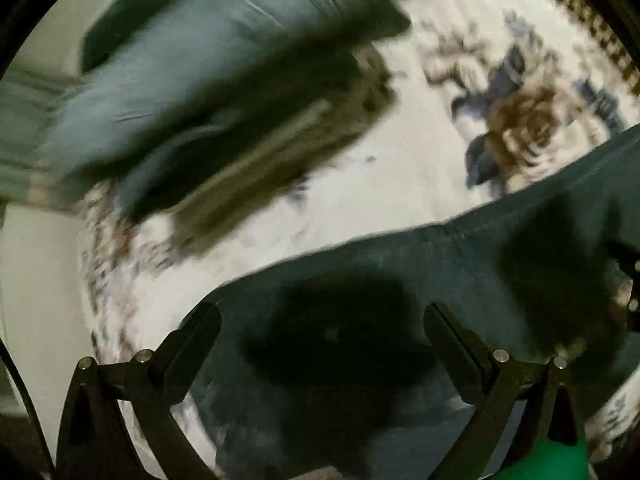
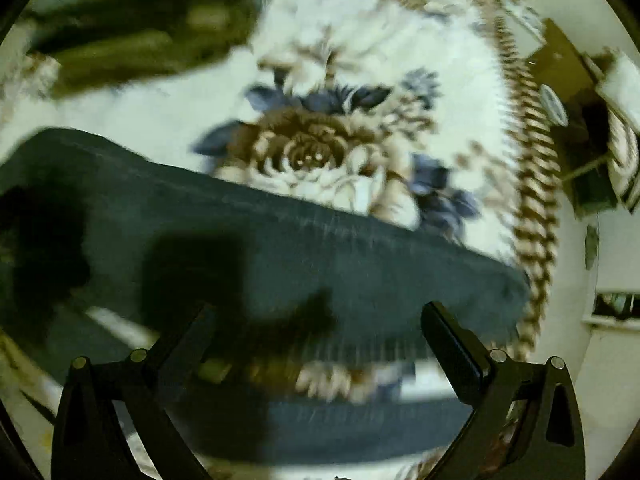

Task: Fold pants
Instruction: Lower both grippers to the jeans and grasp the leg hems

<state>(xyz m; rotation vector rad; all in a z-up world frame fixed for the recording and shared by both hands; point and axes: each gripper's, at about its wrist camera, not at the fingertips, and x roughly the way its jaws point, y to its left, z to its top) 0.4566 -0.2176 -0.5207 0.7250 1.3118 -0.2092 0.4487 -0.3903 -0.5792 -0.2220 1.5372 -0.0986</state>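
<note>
The dark teal pants (image 1: pixel 460 264) lie flat on a white floral rug (image 1: pixel 400 168), crossing the lower part of the left wrist view. They also fill the lower middle of the right wrist view (image 2: pixel 320 248), one end rounded at the right. My left gripper (image 1: pixel 322 320) is open and empty just above the pants, jaws wide apart. My right gripper (image 2: pixel 320 320) is also open and empty above the pants. Both views are motion-blurred, and dark shadows fall on the cloth.
A stack of folded garments, blue-grey on top of olive (image 1: pixel 224 92), lies on the rug at upper left. A brown flower pattern (image 2: pixel 312 152) lies beyond the pants. The rug's striped border (image 2: pixel 532 184) and a dark piece of furniture (image 2: pixel 568 92) are at right.
</note>
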